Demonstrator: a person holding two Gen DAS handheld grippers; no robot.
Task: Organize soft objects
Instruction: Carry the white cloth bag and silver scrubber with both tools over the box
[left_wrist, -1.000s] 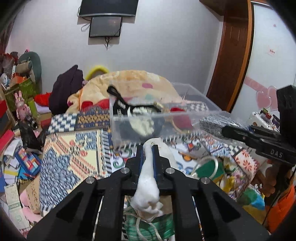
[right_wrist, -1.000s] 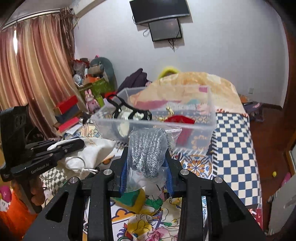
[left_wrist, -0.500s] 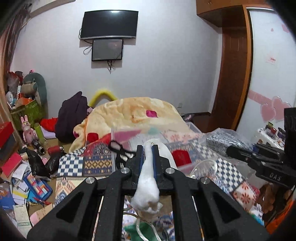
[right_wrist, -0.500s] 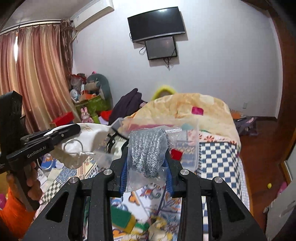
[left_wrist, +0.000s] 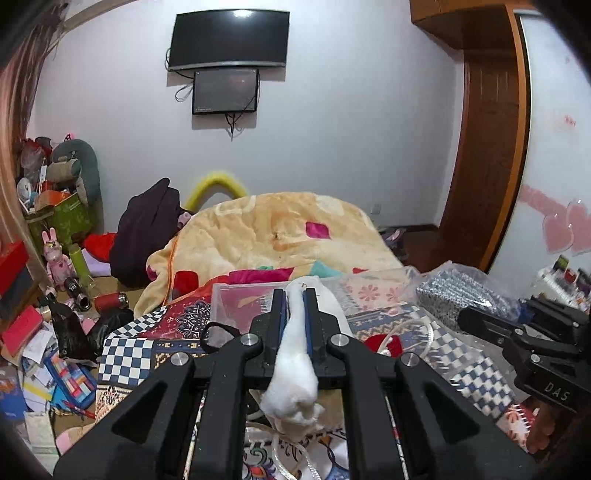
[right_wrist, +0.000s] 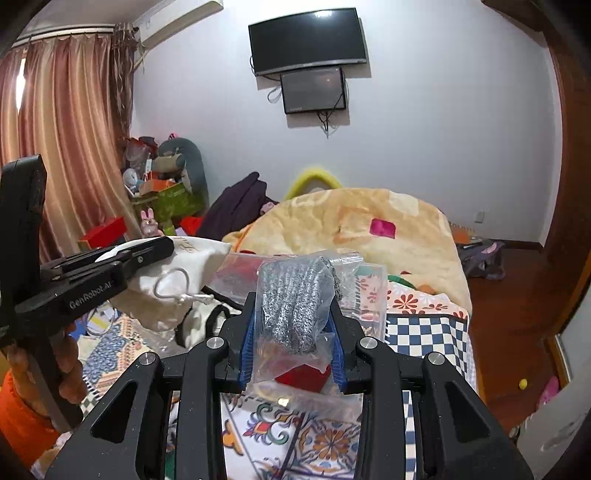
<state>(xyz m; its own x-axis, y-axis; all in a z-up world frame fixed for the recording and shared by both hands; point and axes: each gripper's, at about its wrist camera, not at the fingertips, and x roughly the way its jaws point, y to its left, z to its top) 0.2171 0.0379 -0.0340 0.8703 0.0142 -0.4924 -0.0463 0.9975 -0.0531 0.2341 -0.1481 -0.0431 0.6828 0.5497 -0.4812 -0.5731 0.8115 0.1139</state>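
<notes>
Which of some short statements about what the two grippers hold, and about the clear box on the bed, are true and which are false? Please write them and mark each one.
1. The left gripper is shut on a white cloth pouch. True.
2. The right gripper is open and holds nothing. False: it is shut on a clear bag of grey knit fabric.
3. The clear plastic box lies on the bed ahead of both grippers. True.
4. The white pouch already lies inside the box. False: it is held in the left gripper.
5. Two dark screens hang on the wall. True.
</notes>
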